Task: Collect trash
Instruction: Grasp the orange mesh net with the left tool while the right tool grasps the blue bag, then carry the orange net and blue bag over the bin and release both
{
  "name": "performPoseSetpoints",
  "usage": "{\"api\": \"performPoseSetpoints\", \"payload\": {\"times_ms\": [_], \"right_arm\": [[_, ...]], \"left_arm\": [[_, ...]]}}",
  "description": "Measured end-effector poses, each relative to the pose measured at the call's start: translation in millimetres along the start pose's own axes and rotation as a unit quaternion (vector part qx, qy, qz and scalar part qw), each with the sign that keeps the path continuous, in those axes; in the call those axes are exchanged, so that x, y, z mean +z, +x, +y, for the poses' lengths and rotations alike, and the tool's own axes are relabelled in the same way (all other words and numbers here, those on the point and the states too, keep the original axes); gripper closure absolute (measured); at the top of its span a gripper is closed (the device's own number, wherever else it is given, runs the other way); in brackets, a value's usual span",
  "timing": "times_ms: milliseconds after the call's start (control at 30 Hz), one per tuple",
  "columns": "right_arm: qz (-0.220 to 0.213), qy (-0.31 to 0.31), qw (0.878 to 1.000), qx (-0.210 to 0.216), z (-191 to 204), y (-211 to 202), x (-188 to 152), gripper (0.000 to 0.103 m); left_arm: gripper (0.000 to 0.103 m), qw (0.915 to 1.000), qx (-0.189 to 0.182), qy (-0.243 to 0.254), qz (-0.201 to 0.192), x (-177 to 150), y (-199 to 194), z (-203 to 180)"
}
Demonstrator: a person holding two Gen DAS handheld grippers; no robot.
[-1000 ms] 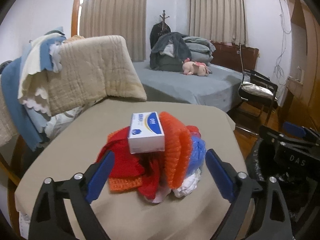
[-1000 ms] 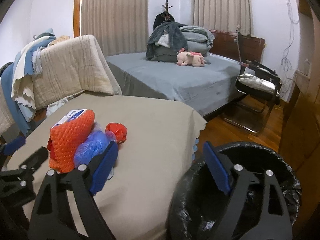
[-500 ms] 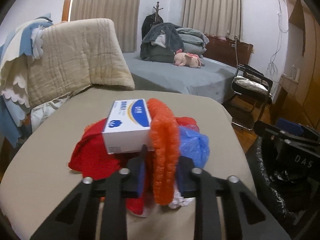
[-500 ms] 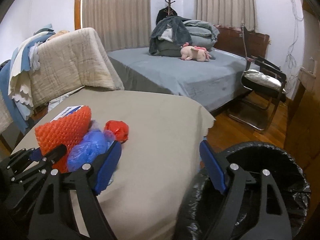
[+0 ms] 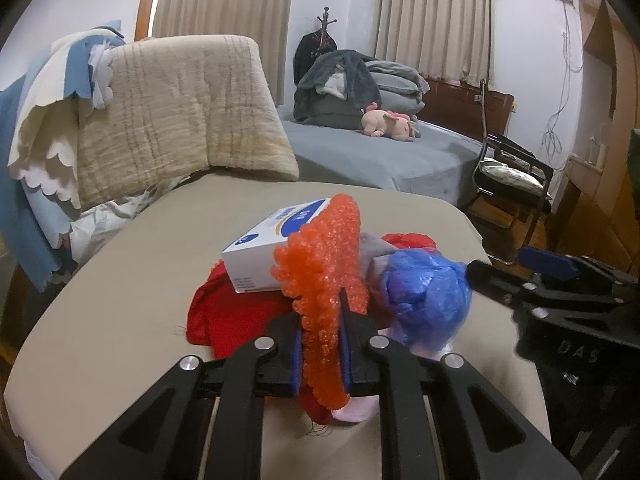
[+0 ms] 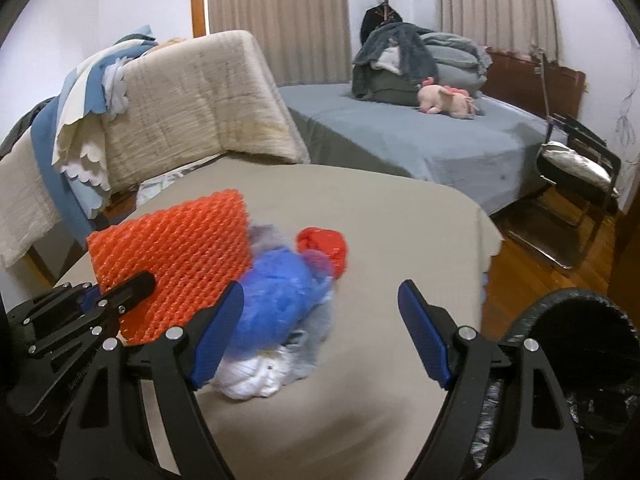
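A heap of trash lies on the beige-covered table (image 5: pixel 120 300). It holds an orange foam net (image 5: pixel 320 264), a white and blue box (image 5: pixel 272 240), a blue plastic bag (image 5: pixel 424 300) and red plastic (image 5: pixel 232 316). My left gripper (image 5: pixel 320 344) is closing, and its pads press the lower edge of the orange net (image 6: pixel 176 256), which stands upright. My right gripper (image 6: pixel 320 296) is open just right of the heap. The blue bag (image 6: pixel 276 304) and a white wad (image 6: pixel 252 376) lie by its left finger. A red ball of plastic (image 6: pixel 324 246) sits behind them.
A bin lined with a black bag (image 6: pixel 580 344) stands off the table's right edge, under my right gripper. Folded blankets (image 5: pixel 168 112) hang over a rack to the left. A grey bed (image 5: pixel 380 156) and a black chair (image 5: pixel 512 176) stand beyond the table.
The left jaws went from wide open around the heap to clamped on the orange net. Both grippers moved in closer and lower; the right one swung left towards the blue bag.
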State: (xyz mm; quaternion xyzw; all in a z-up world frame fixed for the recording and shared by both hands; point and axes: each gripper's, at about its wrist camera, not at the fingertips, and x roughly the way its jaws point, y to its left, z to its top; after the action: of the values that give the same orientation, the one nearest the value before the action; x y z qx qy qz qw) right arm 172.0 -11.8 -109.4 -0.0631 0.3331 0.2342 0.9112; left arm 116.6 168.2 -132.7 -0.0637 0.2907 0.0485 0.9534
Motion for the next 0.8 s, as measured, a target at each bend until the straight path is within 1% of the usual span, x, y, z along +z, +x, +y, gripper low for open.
{"api": "performPoseSetpoints", "payload": {"times_ms": [200, 233, 267, 300, 333, 367, 400, 433, 467, 633, 800], "right_arm": [[0.029, 0.002, 0.999, 0.017, 11.6, 21.2, -2.8, 0.026], [0.035, 0.003, 0.999, 0.022, 12.7, 26.0, -3.9, 0.032], [0.044, 0.005, 0.999, 0.029, 13.2, 30.8, -4.6, 0.040], [0.053, 0.008, 0.998, 0.038, 12.5, 34.9, -6.1, 0.044], [0.062, 0.013, 0.997, 0.053, 11.1, 37.9, -8.0, 0.058], [0.070, 0.017, 0.995, 0.069, 10.4, 40.6, -8.4, 0.064], [0.071, 0.020, 0.994, 0.076, 10.2, 40.2, -8.3, 0.066], [0.066, 0.018, 0.995, 0.078, 10.9, 38.0, -7.8, 0.071], [0.060, 0.014, 0.994, 0.085, 11.7, 34.5, -6.8, 0.073], [0.020, 0.011, 0.994, 0.105, 11.7, 8.8, 5.1, 0.074], [-0.012, 0.024, 0.994, 0.104, -3.4, -21.2, 17.4, 0.074]], "left_arm": [[0.089, 1.0000, -0.004, -0.005, 0.001, -2.2, 0.7, 5.1], [0.089, 1.0000, -0.006, -0.006, 0.002, -2.0, 1.0, 6.1], [0.089, 1.0000, -0.007, -0.006, 0.002, -2.2, 1.1, 7.0], [0.089, 1.0000, -0.007, -0.006, 0.003, -1.8, 1.5, 7.1], [0.089, 0.9999, -0.008, -0.006, 0.003, -1.6, 1.5, 7.3], [0.089, 0.9999, -0.009, -0.006, 0.003, -2.3, 0.7, 6.7], [0.089, 0.9999, -0.010, -0.007, 0.003, -1.5, 0.7, 7.1], [0.089, 0.9999, -0.012, -0.007, 0.003, -0.5, 0.5, 7.2], [0.089, 0.9999, -0.013, -0.007, 0.002, -0.1, 0.0, 7.1], [0.089, 0.9996, -0.022, -0.008, -0.016, 7.3, -9.1, 2.2], [0.089, 0.9986, -0.036, -0.001, -0.039, 20.9, -24.4, -9.4]]}}
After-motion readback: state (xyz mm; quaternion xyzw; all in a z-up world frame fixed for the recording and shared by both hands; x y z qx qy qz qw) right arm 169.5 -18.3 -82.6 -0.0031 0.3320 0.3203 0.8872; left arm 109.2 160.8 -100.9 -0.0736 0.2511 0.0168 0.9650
